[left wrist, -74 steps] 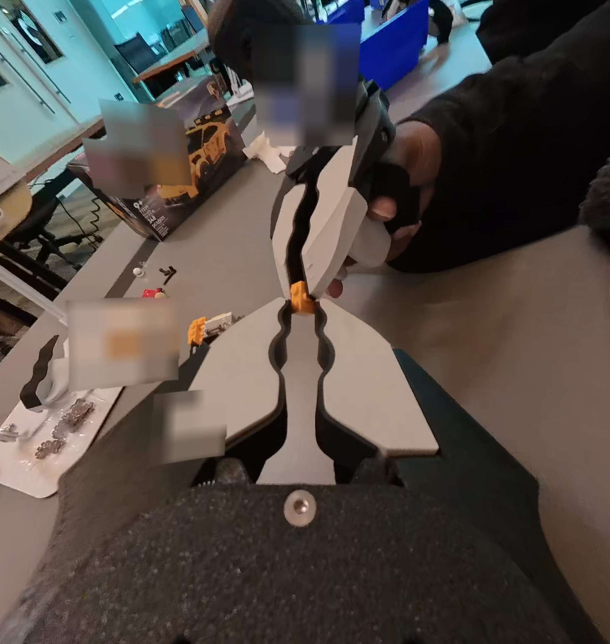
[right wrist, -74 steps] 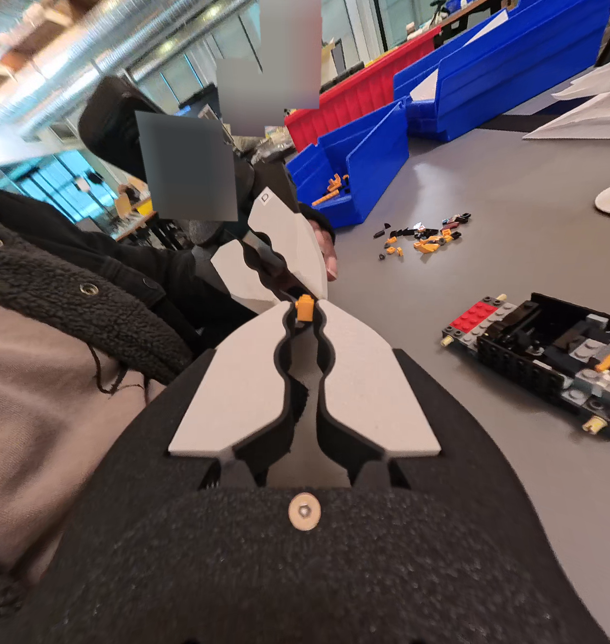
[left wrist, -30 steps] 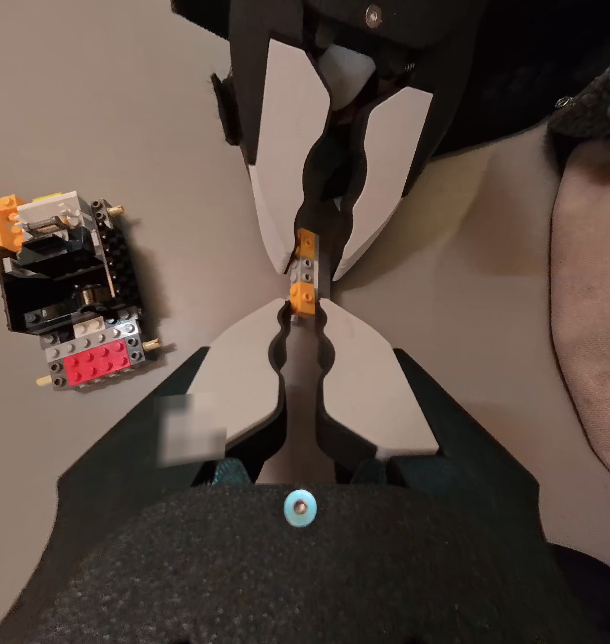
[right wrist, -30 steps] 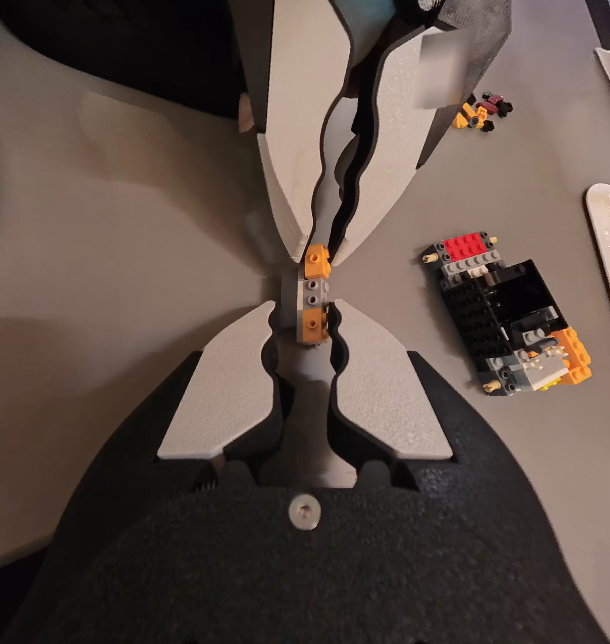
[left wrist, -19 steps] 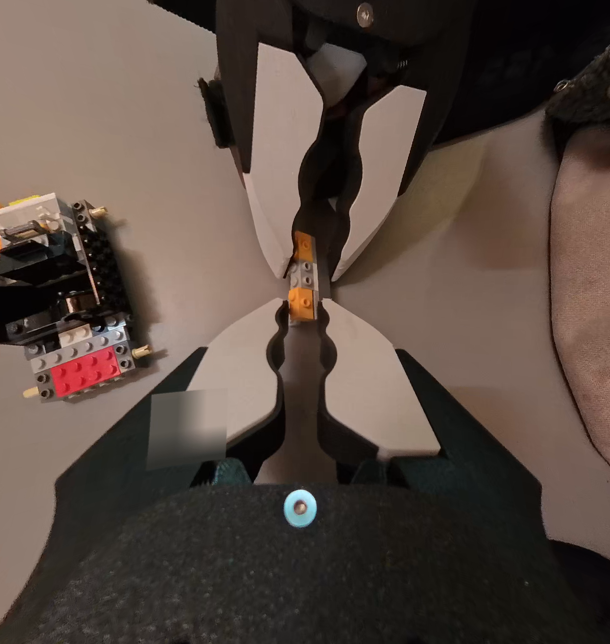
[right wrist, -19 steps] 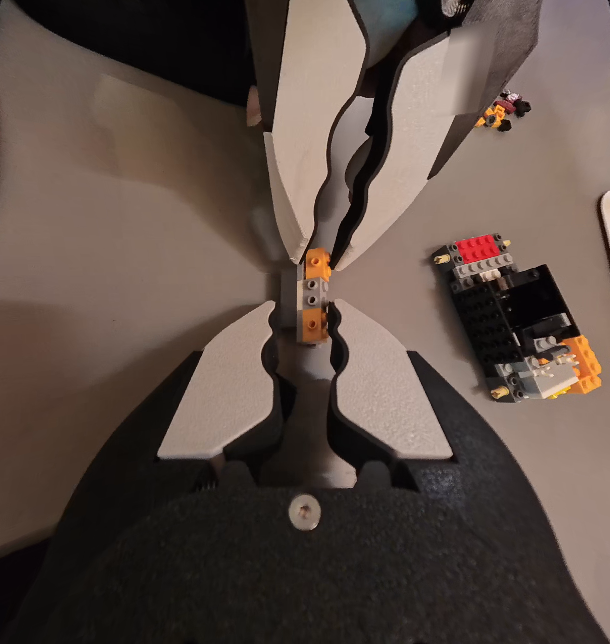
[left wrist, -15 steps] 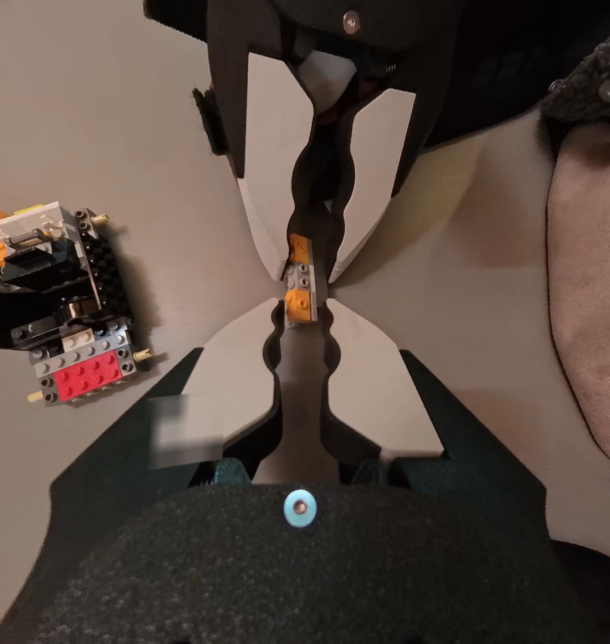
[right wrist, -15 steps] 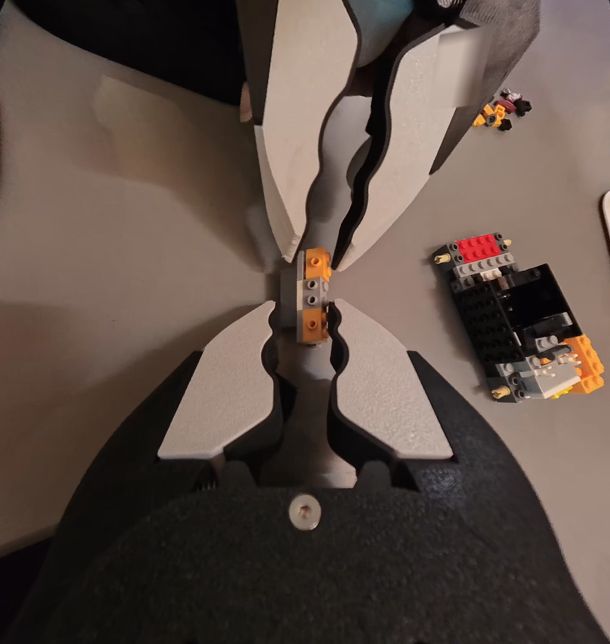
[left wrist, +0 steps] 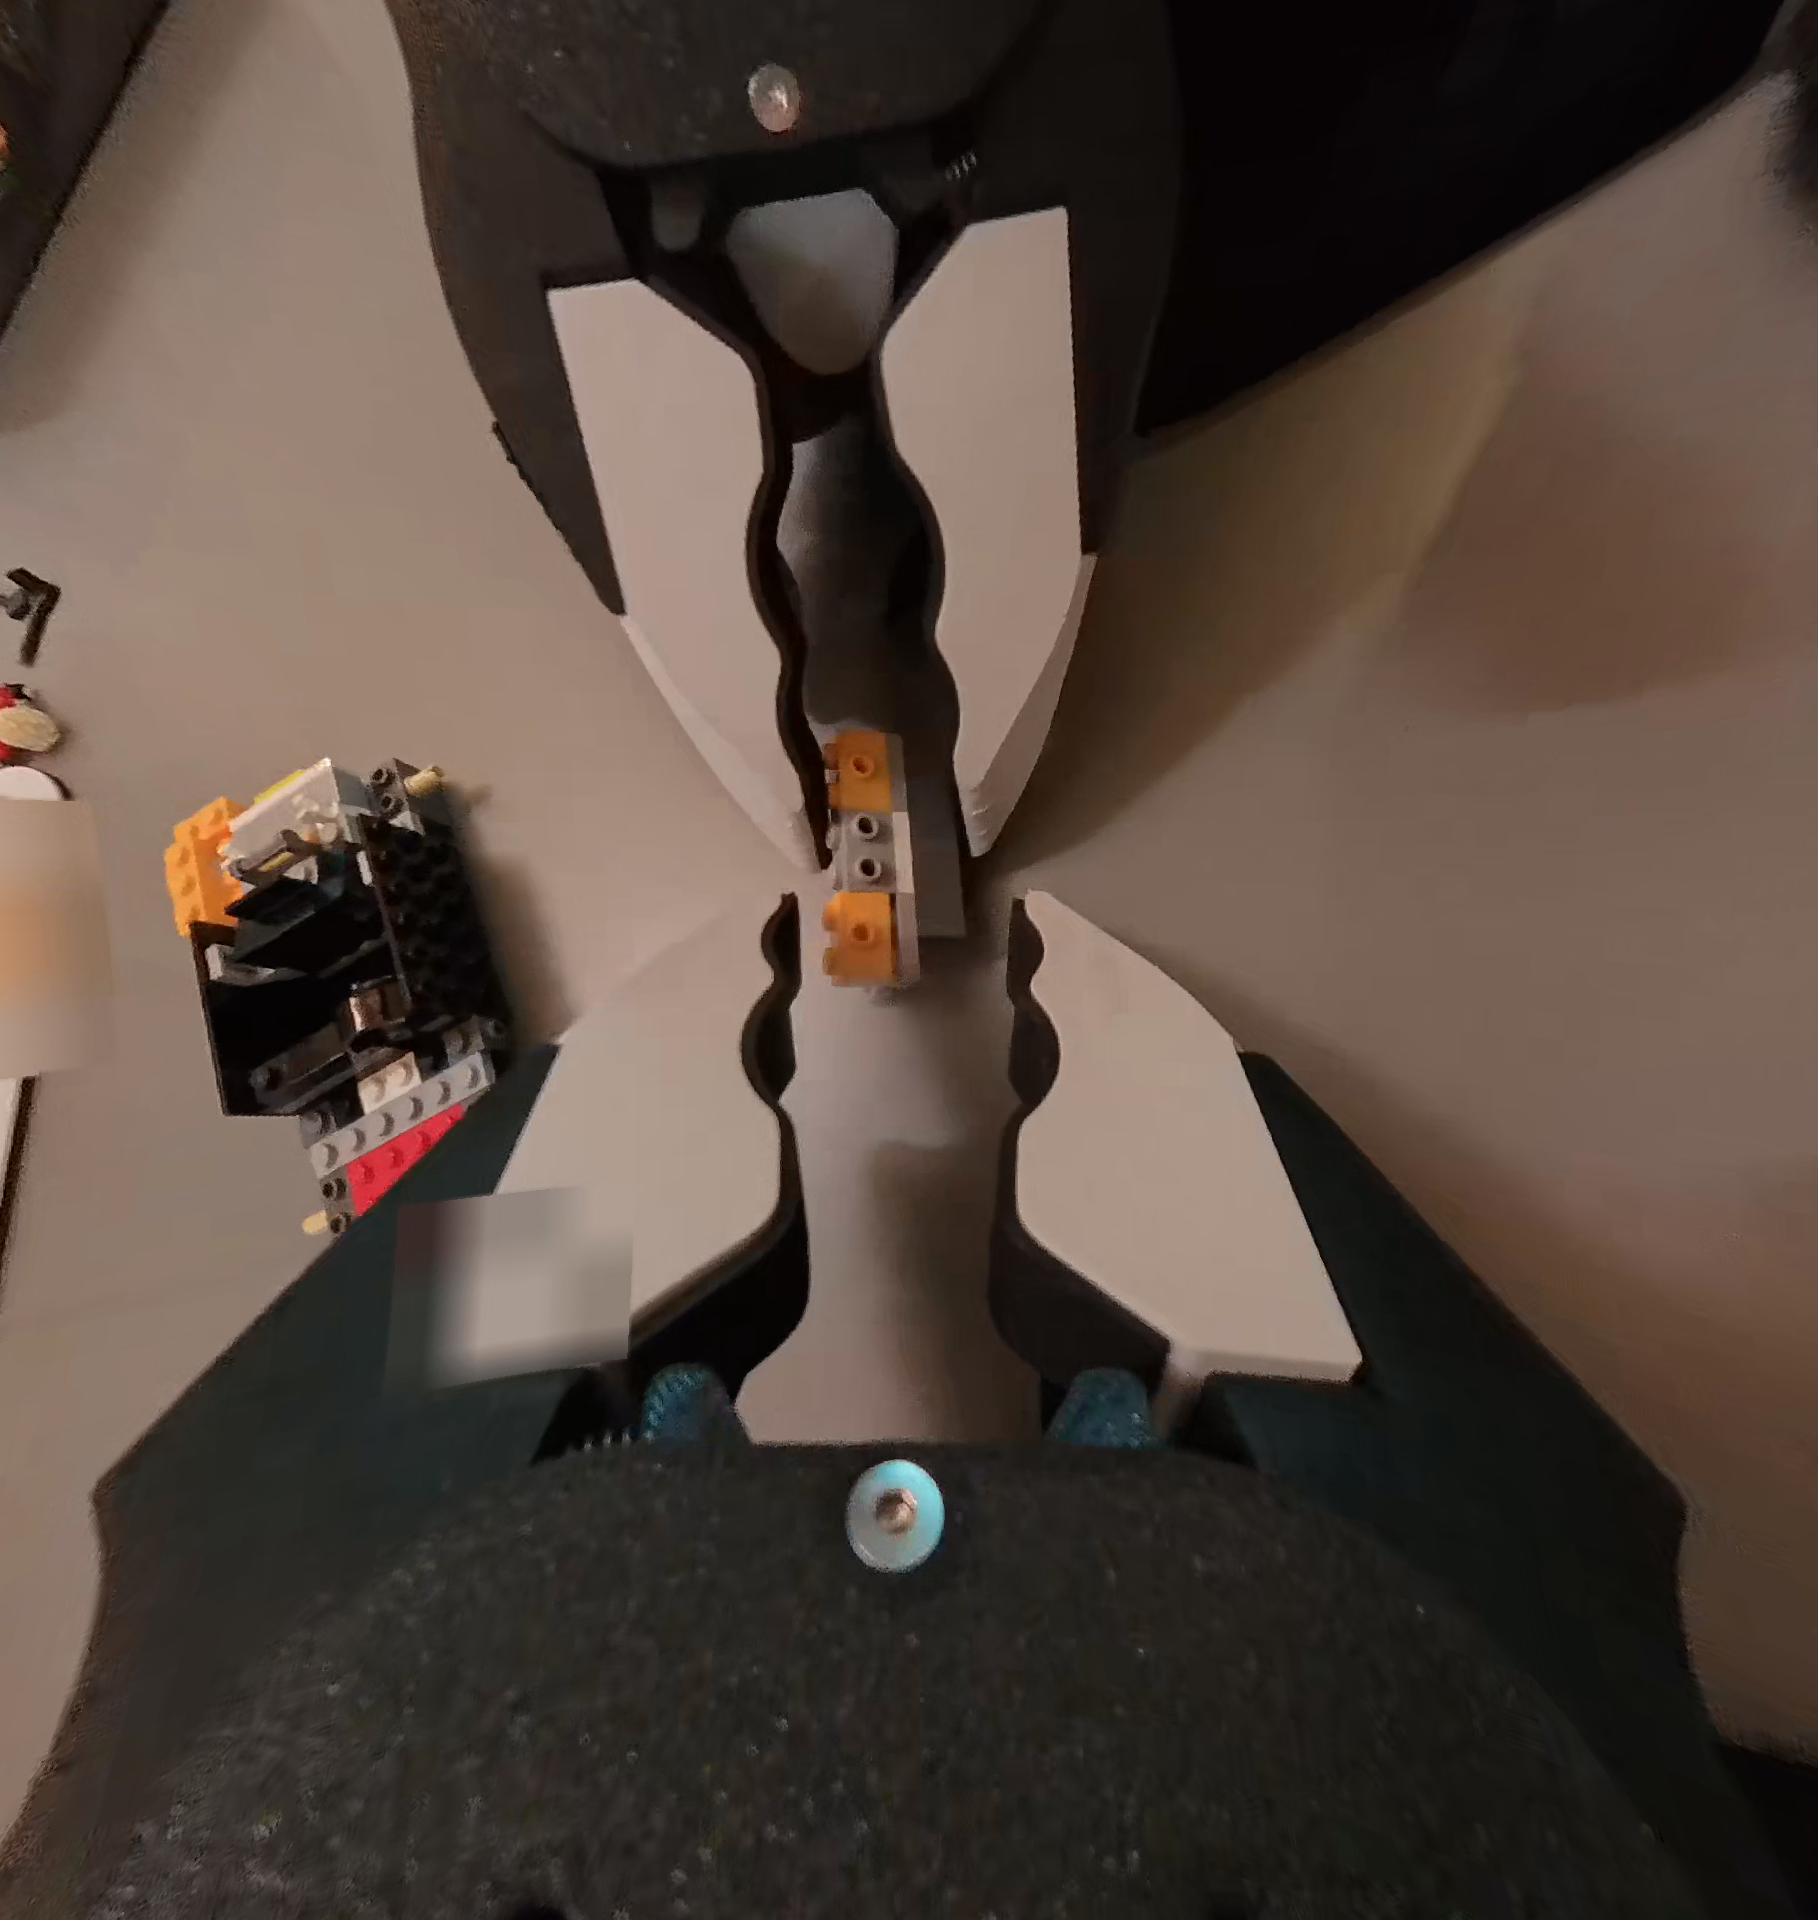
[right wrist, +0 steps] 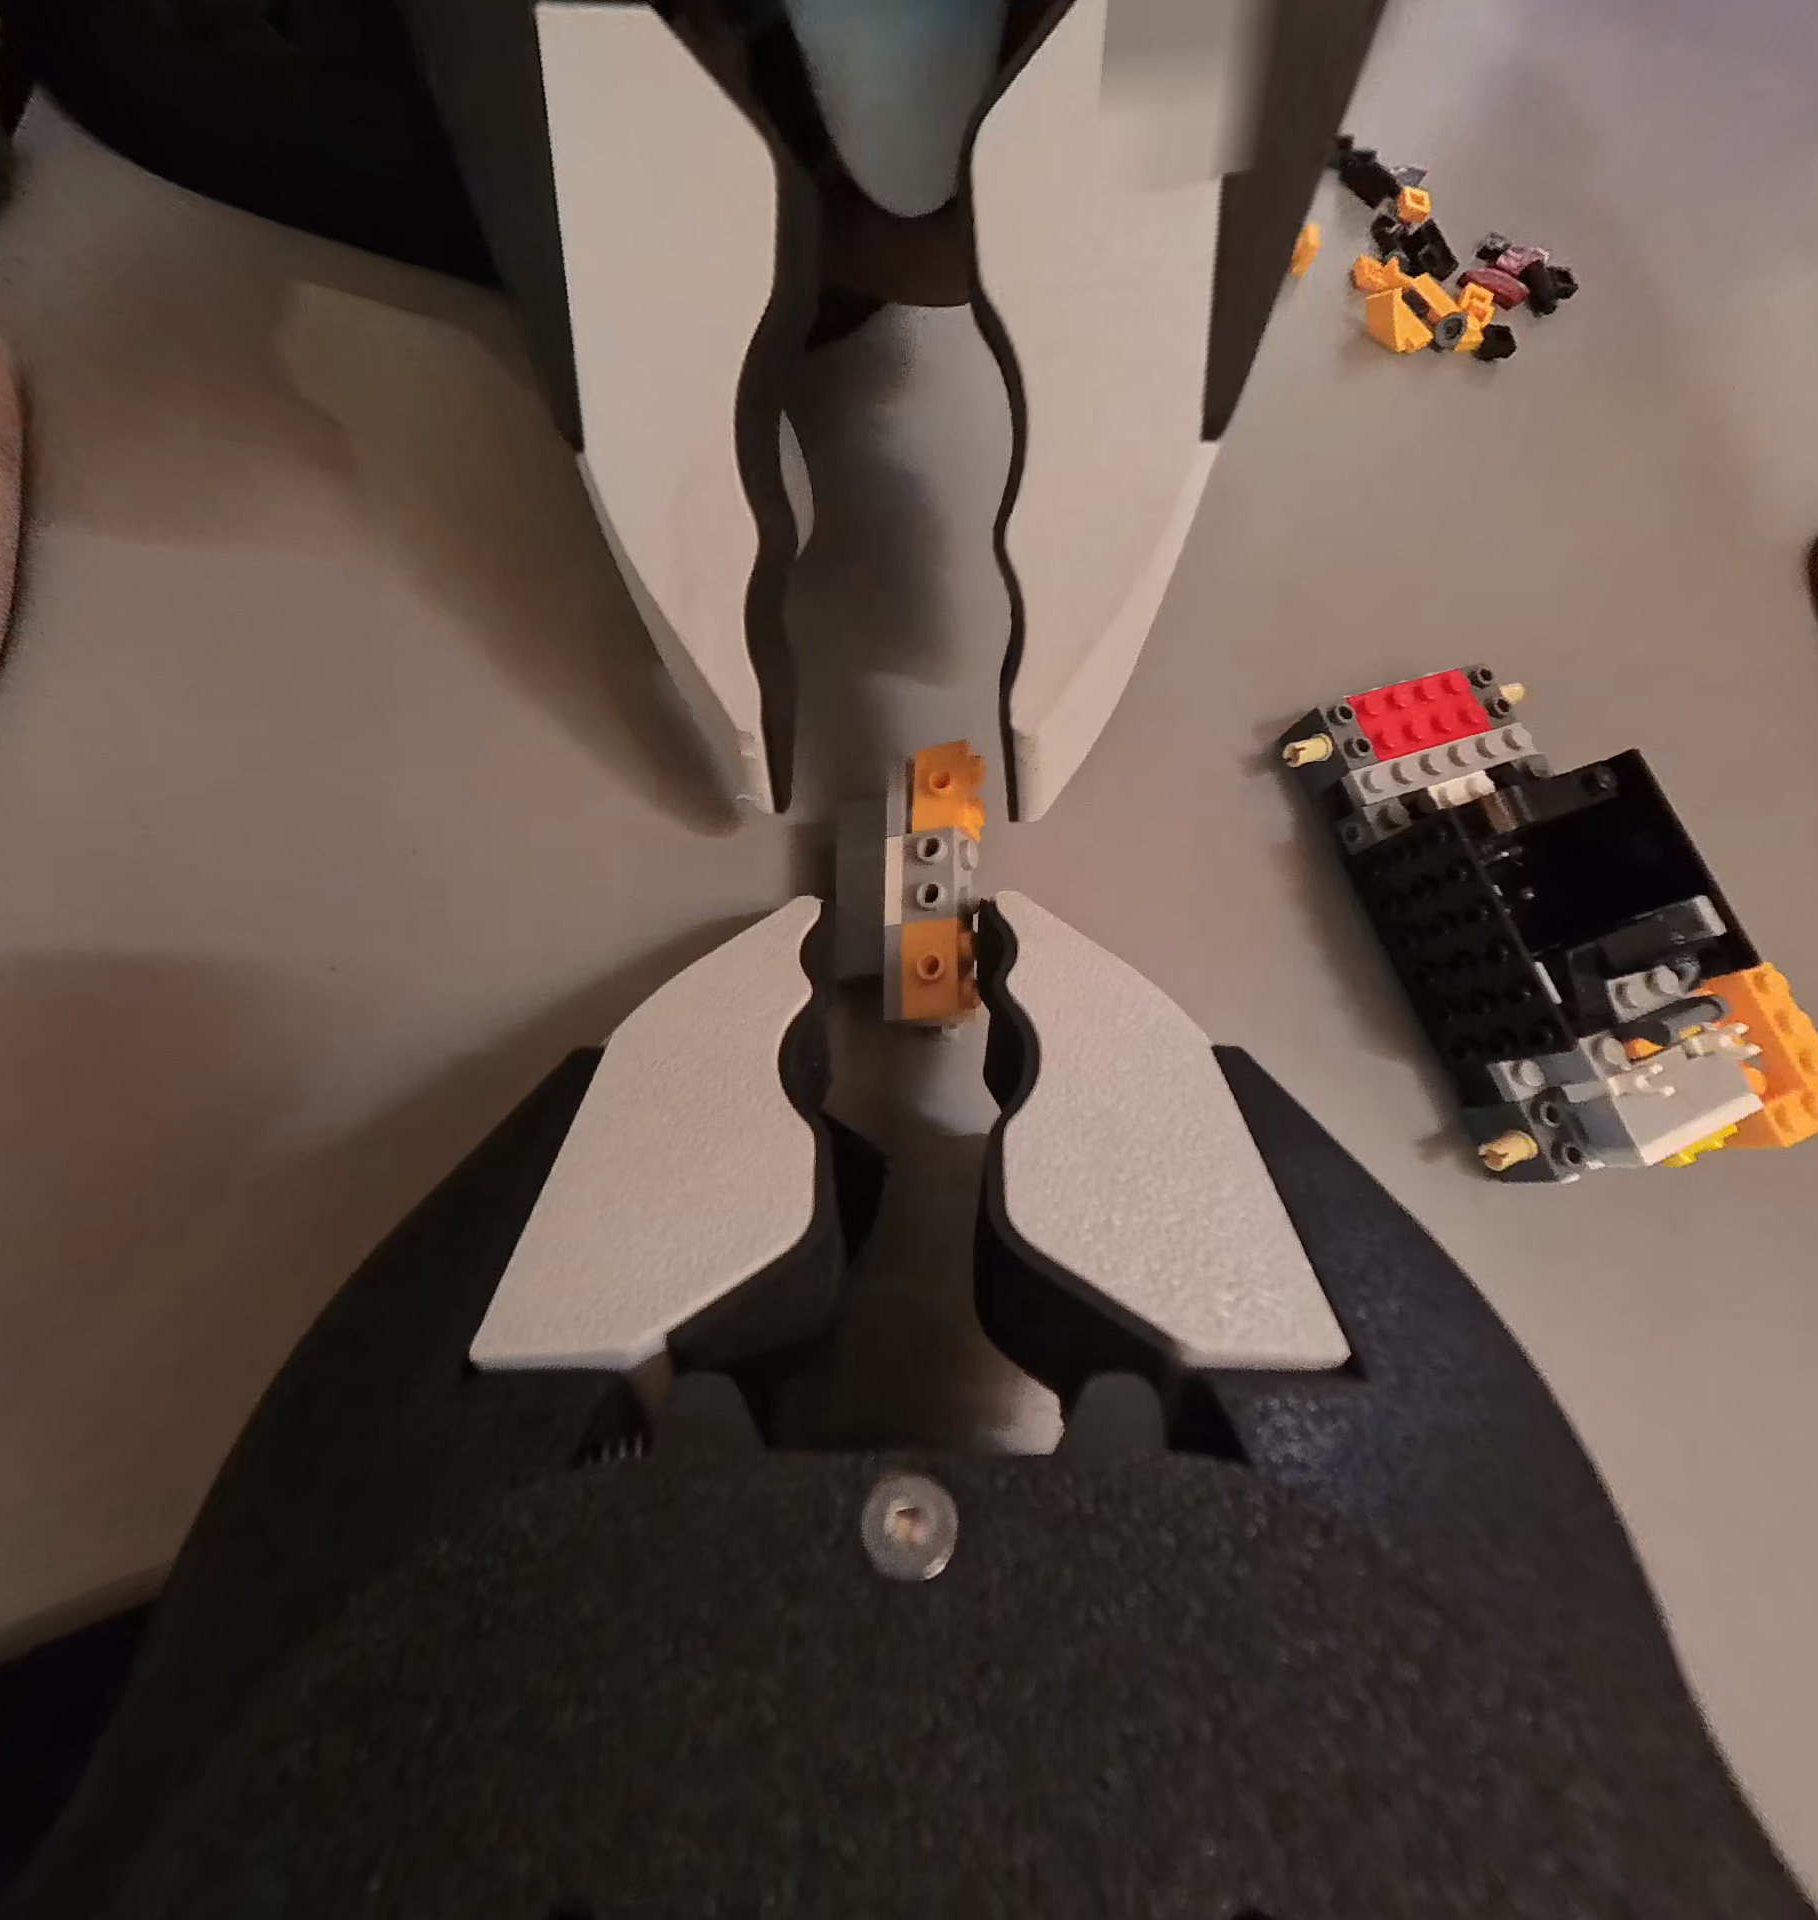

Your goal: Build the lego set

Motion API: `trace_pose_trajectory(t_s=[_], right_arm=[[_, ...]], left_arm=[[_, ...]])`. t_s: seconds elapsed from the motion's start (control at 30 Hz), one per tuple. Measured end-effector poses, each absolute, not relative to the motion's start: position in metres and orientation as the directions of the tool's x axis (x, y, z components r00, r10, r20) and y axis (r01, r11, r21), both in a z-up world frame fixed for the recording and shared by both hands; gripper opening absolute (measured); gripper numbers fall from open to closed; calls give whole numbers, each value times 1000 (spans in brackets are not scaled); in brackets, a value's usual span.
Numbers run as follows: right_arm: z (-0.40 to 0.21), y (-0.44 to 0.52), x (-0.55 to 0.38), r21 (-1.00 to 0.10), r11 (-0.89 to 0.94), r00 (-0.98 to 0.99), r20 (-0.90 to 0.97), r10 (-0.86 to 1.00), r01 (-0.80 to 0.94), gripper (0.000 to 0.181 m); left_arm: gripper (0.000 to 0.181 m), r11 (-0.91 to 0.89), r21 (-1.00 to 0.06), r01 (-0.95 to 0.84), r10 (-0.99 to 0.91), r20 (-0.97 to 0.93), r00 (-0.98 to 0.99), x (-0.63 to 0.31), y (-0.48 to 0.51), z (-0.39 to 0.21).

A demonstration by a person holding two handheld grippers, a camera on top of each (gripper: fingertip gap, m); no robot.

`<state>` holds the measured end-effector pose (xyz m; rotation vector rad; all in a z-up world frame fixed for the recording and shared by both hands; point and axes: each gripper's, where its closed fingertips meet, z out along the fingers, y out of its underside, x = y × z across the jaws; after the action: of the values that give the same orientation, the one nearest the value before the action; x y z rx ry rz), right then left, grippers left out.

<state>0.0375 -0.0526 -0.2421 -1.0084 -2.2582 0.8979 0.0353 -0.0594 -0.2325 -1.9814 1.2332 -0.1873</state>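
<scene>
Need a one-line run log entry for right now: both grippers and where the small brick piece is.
left gripper: open, clear of piece | right gripper: shut on orange-grey brick piece | car chassis: on table, untouched

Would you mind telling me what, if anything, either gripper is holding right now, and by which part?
The right gripper pinches the small orange-and-grey brick piece by one orange end. The left gripper is open around the other end, touching nothing.
</scene>
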Motion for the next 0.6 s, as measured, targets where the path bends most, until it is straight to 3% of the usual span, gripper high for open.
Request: trace_pose_trajectory(t_s=[0.4, 0.6], right_arm=[[-242, -51, 37, -744, 479, -590, 142, 795, 466, 26], [-242, -52, 38, -745, 481, -599, 137, 789, 463, 26]], left_arm=[[26, -190, -608, -771, -775, -389, 498, 31, -55, -237], [26, -234, -644, -728, -793, -307, 526, 33, -57, -239]])
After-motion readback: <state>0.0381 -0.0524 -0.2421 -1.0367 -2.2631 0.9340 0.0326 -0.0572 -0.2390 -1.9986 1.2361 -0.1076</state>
